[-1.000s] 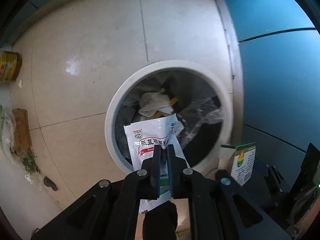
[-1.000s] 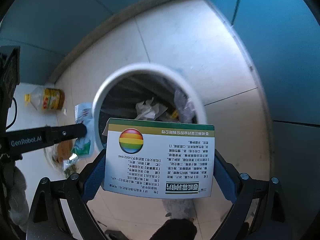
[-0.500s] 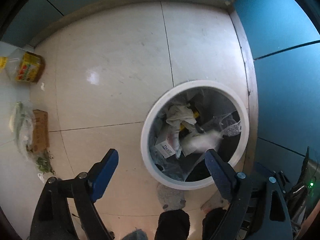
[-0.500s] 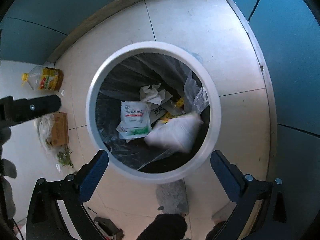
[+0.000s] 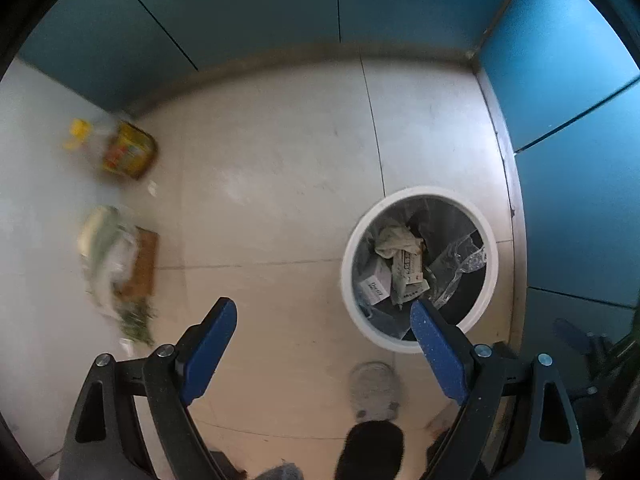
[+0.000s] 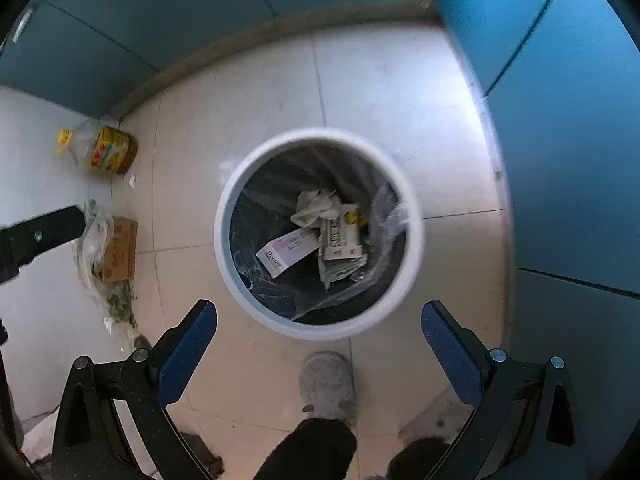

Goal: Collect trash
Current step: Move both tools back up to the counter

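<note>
While both point down at the floor, the left claw point(image 5: 320, 328) and right claw point(image 6: 318, 326) gape wide and empty; the trash bin point(image 6: 224, 216), holding the discarded packets point(image 6: 340, 240), lies directly below the right claw.

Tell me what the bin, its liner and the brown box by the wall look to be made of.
Bin: likely plastic, smooth white rim.
Liner: thin clear plastic film, crinkled and glinting.
Brown box: cardboard by its matte tan faces, probably.
</note>
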`<state>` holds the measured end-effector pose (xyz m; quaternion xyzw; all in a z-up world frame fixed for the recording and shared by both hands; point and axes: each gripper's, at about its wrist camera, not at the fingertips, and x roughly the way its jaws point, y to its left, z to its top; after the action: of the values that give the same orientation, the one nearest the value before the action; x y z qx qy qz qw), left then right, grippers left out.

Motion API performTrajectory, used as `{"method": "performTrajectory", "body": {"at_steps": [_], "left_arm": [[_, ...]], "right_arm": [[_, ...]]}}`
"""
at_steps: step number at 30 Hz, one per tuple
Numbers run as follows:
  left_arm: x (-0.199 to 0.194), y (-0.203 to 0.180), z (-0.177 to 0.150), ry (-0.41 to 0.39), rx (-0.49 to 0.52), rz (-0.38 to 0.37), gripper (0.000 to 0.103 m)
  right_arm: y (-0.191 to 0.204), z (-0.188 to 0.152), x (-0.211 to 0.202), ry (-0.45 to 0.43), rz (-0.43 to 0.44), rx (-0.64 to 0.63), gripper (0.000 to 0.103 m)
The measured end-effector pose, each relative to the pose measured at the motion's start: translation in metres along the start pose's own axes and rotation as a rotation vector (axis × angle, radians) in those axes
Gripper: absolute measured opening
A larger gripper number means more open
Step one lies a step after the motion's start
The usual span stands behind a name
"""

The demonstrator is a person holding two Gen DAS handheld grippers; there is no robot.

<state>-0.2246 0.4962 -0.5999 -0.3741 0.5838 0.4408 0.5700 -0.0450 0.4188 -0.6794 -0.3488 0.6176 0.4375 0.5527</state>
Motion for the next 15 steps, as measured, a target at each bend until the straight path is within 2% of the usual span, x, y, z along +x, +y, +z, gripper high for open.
{"method": "performTrajectory", "body": {"at_steps": [4, 8, 11, 13, 15], "left_arm": [[-0.083, -0.006, -0.02, -0.072, 0.016, 0.019, 0.089], [-0.181, -0.021, -0.04, -0.147, 0.04, 0.024, 0.089], [-0.26, -0.044, -0.053, -0.212, 0.076, 0.017, 0.089], [-0.308, -0.07, -0.059, -0.258, 0.118, 0.016, 0.089], [-0.346, -0.099, -0.062, -0.297, 0.158, -0.003, 0.089]], "right_arm": [[-0.001, -0.015, -0.083, -0.045, -0.013, 0.028, 0.103], [-0.006, -0.04, -0.202, -0.126, 0.0, 0.052, 0.103], [-0.02, -0.058, -0.285, -0.194, 0.022, 0.094, 0.103], [-0.041, -0.075, -0.351, -0.25, 0.046, 0.151, 0.103], [-0.067, -0.089, -0.399, -0.301, 0.059, 0.213, 0.103]]}}
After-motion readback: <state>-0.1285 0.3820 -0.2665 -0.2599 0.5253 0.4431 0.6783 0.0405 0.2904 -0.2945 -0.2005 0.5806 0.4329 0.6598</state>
